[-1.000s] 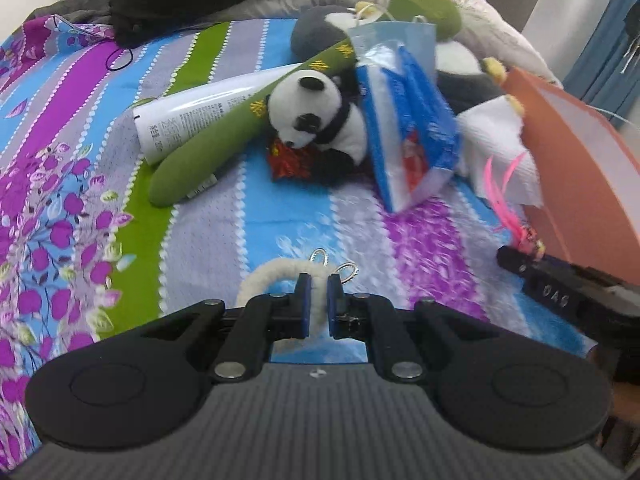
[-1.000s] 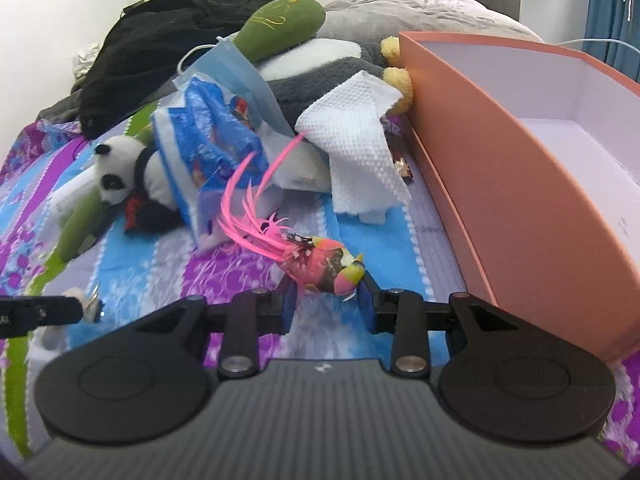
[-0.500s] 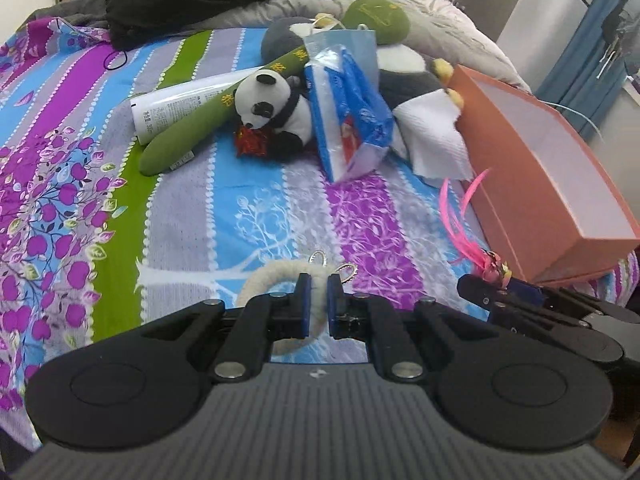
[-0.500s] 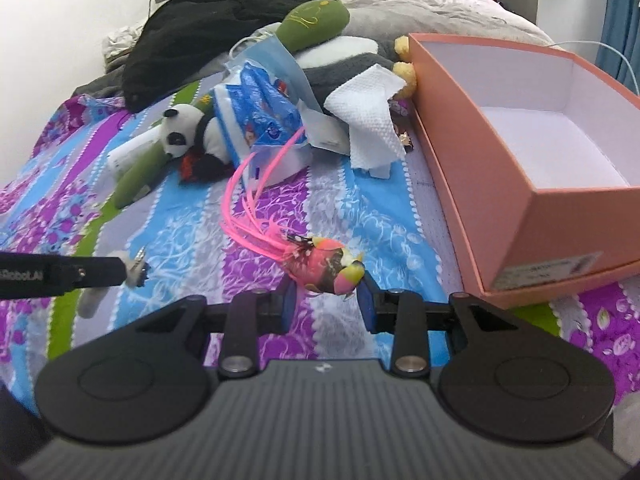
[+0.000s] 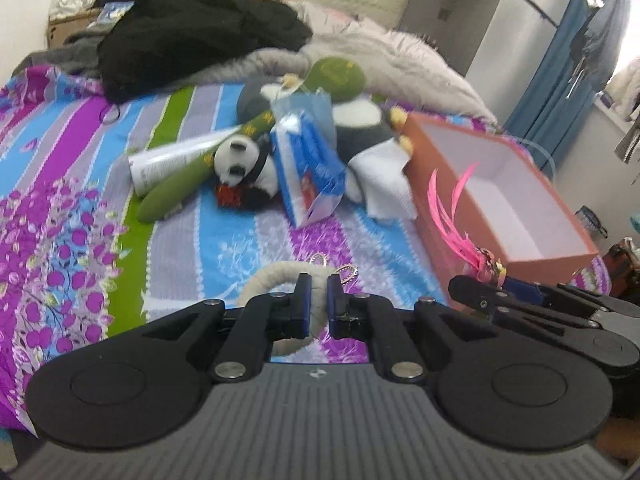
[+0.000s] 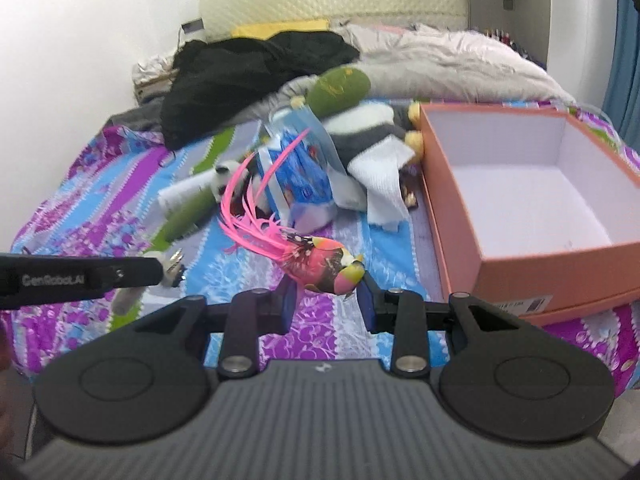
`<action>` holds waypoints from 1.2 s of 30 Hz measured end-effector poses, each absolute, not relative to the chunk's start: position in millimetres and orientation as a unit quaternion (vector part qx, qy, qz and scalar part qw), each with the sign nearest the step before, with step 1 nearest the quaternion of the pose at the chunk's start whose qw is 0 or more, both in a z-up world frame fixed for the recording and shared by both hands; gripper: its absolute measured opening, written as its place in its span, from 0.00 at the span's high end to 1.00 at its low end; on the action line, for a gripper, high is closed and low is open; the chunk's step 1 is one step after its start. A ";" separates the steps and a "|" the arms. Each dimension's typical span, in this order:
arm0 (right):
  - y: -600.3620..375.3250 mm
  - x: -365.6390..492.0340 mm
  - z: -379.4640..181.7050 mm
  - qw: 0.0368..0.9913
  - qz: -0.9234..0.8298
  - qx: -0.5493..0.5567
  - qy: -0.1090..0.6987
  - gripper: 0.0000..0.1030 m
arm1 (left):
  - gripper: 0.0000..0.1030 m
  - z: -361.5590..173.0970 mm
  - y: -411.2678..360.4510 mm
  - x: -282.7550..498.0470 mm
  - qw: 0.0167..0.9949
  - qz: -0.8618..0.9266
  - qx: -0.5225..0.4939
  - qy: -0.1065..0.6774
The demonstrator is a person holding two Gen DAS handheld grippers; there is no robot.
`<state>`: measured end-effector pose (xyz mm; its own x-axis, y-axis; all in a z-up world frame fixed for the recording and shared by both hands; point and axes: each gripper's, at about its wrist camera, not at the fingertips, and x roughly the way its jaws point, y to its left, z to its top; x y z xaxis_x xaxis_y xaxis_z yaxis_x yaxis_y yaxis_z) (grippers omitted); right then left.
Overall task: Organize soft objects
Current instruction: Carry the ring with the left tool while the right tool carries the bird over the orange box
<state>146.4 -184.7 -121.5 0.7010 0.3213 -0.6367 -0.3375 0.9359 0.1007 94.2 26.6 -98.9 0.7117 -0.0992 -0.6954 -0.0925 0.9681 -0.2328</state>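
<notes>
The striped bedspread (image 5: 80, 184) fills the left of the frame, the open orange box (image 6: 532, 184) sits at right with its white inside showing. Mid-frame, a heap: panda plush (image 5: 244, 164), blue packet (image 5: 308, 168), white cloth (image 6: 384, 176). Low centre, the right gripper (image 6: 325, 294) clamps a pink feathered bird toy (image 6: 320, 262); the left gripper (image 5: 316, 300), nearly closed, pinches a cream rope ring (image 5: 272, 280).

The bed (image 5: 72, 208) is carrying a striped floral sheet. A panda plush (image 5: 240, 162), green plush (image 5: 172, 188), blue packet (image 5: 308, 168), white cloth (image 5: 384, 184) and open orange box (image 5: 436, 220) are lying on it. Black clothing (image 5: 200, 44) is lying at the far end.
</notes>
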 end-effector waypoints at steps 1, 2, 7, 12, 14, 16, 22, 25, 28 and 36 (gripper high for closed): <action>-185.8 145.0 -117.0 0.923 0.180 -0.010 0.340 0.65 | 0.90 -94.3 25.5 93.5 0.918 -0.004 -0.126 0.376; -187.0 143.5 -112.3 0.924 0.181 -0.008 0.337 0.65 | 0.90 -89.3 24.1 92.6 0.920 -0.007 -0.126 0.371; -195.8 136.1 -92.3 0.926 0.186 0.000 0.329 0.65 | 0.90 -64.9 11.6 88.2 0.929 -0.025 -0.121 0.349; -207.9 126.3 -74.6 0.931 0.182 0.001 0.315 0.65 | 0.90 -45.1 -4.7 85.2 0.936 -0.049 -0.117 0.330; -215.6 123.1 -67.8 0.934 0.175 0.005 0.311 0.65 | 0.90 -38.7 -13.2 85.0 0.938 -0.060 -0.112 0.323; -223.4 120.3 -62.0 0.937 0.168 0.008 0.306 0.65 | 0.90 -33.0 -22.3 84.8 0.939 -0.073 -0.108 0.319; -249.5 114.4 -51.5 0.942 0.141 0.011 0.304 0.65 | 0.90 -21.6 -50.4 90.7 0.939 -0.112 -0.103 0.308; -263.3 113.5 -48.4 0.944 0.124 0.013 0.304 0.65 | 0.90 -18.2 -67.4 96.1 0.938 -0.132 -0.094 0.305; -276.1 113.7 -47.9 0.946 0.108 0.019 0.306 0.65 | 0.90 -18.2 -83.4 104.3 0.936 -0.150 -0.088 0.307; -302.1 140.3 -59.1 0.942 0.077 0.035 0.325 0.65 | 0.90 -33.6 -113.5 154.5 0.922 -0.178 -0.097 0.329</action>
